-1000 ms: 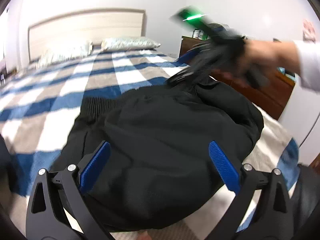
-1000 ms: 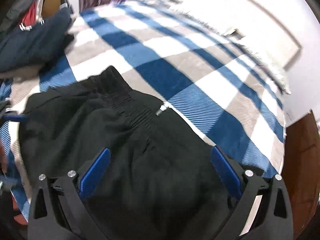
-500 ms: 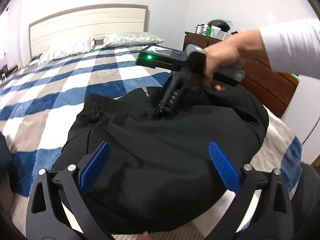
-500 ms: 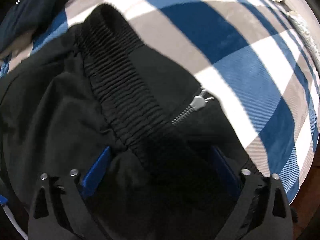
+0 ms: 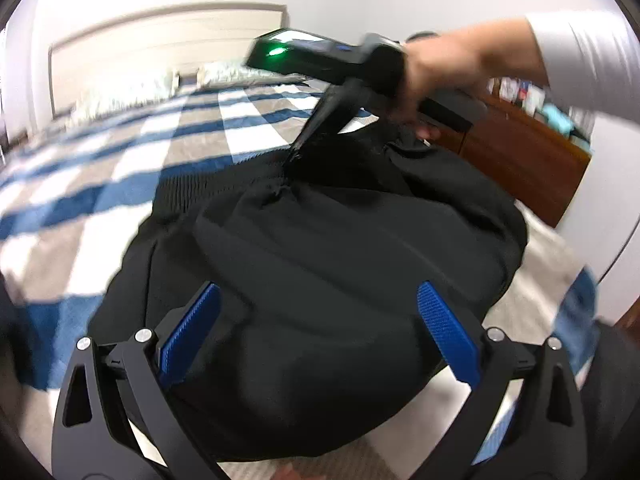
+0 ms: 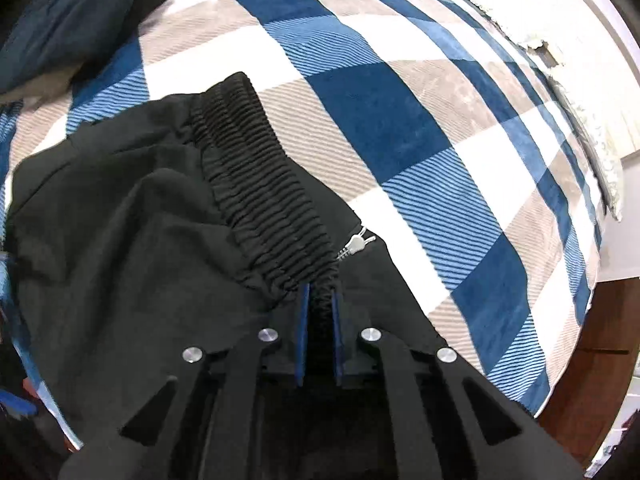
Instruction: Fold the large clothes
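Garment: a black jacket point(image 5: 340, 248) lay bunched in a loose heap on the near end of the checked bedspread point(image 6: 400, 128), its ribbed hem point(image 6: 260, 200) and zip pull point(image 6: 356, 243) on the side toward the headboard point(image 5: 160, 40)
Right gripper point(image 6: 319, 332): fingers pinched together on the ribbed hem, beside the zip pull
Left gripper point(image 5: 320, 332): fingers spread wide and gripping nothing, poised over the jacket's near side
Done: apparently little; no flat panel or crisp fold showed on the jacket
Left: judging by the heap, spreading it flat, then folding sleeves and body
Also seen: a navy garment point(image 6: 68, 28) lay beyond the jacket, apart from it
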A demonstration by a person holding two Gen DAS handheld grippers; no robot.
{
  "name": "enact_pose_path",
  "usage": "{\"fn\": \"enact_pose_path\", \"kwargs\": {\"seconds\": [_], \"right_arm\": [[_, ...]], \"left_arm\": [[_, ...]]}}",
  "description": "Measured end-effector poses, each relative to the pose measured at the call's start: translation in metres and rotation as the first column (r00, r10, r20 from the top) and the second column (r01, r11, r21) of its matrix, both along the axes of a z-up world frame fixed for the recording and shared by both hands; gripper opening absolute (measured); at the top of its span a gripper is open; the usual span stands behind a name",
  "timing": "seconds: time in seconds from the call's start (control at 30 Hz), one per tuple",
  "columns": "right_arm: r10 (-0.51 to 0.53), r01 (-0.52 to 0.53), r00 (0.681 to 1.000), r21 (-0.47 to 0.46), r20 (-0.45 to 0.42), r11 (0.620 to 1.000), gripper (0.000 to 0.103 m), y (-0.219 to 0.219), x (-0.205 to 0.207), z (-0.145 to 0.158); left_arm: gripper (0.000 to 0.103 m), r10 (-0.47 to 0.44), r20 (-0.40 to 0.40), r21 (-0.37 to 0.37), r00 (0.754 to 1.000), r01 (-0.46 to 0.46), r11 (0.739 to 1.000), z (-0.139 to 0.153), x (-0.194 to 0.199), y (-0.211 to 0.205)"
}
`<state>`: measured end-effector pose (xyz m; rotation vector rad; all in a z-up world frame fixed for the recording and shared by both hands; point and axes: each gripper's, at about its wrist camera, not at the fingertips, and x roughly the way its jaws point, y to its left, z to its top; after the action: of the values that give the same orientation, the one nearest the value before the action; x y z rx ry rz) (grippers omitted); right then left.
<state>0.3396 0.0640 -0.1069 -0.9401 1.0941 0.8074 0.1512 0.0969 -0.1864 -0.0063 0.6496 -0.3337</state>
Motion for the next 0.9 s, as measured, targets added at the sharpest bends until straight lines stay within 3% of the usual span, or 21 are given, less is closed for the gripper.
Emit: {"fn": "enact_pose_path", "kwargs": {"seconds": [0.1, 0.23, 0.33, 0.4, 0.5, 0.57, 0.6, 0.63, 0.77, 0.9], "right_arm": [[-0.064, 0.061, 0.997, 0.048, 0.050, 0.997, 0.010, 0.005, 0.019, 0.010], [-0.123, 0.123, 0.992, -0.010, 0.021, 0.992, 0.011, 0.009, 0.037, -0.028], [-0.174, 0.175, 0.985, -0.002, 0.010, 0.985, 0.013, 0.010, 0.039, -0.044], [-0.208, 0.209, 0.978, 0.022, -0.008, 0.978, 0.015, 0.006, 0.041, -0.044], [-0.216, 0.216, 0.976, 0.030, -0.012, 0.976, 0.019, 0.004, 0.040, -0.038], [-0.201, 0.202, 0.979, 0.024, -0.015, 0.979, 0.045, 0.005, 0.035, -0.031], [-0.193, 0.193, 0.981, 0.023, -0.022, 0.981, 0.082, 0.006, 0.031, -0.027], [-0.169, 0.170, 0.985, 0.030, -0.033, 0.985, 0.095, 0.009, 0.024, -0.021], [-0.094, 0.096, 0.995, 0.085, -0.031, 0.992, 0.095, 0.022, -0.003, 0.008], [-0.067, 0.105, 0.985, 0.237, -0.162, 0.966, 0.098, 0.045, -0.026, 0.037]], "left_arm": [[0.096, -0.053, 0.040, 0.079, 0.998, 0.049, 0.996, 0.001, -0.007, -0.016], [0.096, -0.069, -0.044, 0.113, 0.997, 0.074, 0.991, -0.012, -0.001, -0.022], [0.096, -0.056, -0.090, 0.072, 0.994, 0.063, 0.995, -0.019, 0.006, -0.015], [0.096, -0.046, -0.130, 0.000, 0.990, 0.047, 0.999, -0.023, 0.011, -0.006], [0.096, -0.040, -0.161, -0.045, 0.986, 0.033, 0.998, -0.027, 0.018, 0.001], [0.096, -0.042, -0.158, -0.023, 0.987, 0.038, 0.999, -0.029, 0.018, -0.003], [0.096, -0.043, -0.151, -0.001, 0.988, 0.043, 0.999, -0.030, 0.018, -0.005], [0.096, -0.043, -0.146, 0.013, 0.988, 0.046, 0.999, -0.030, 0.017, -0.008], [0.096, -0.045, -0.139, 0.028, 0.989, 0.049, 0.998, -0.030, 0.015, -0.009], [0.096, -0.041, -0.138, 0.055, 0.990, 0.049, 0.997, -0.030, 0.010, -0.010]]}}
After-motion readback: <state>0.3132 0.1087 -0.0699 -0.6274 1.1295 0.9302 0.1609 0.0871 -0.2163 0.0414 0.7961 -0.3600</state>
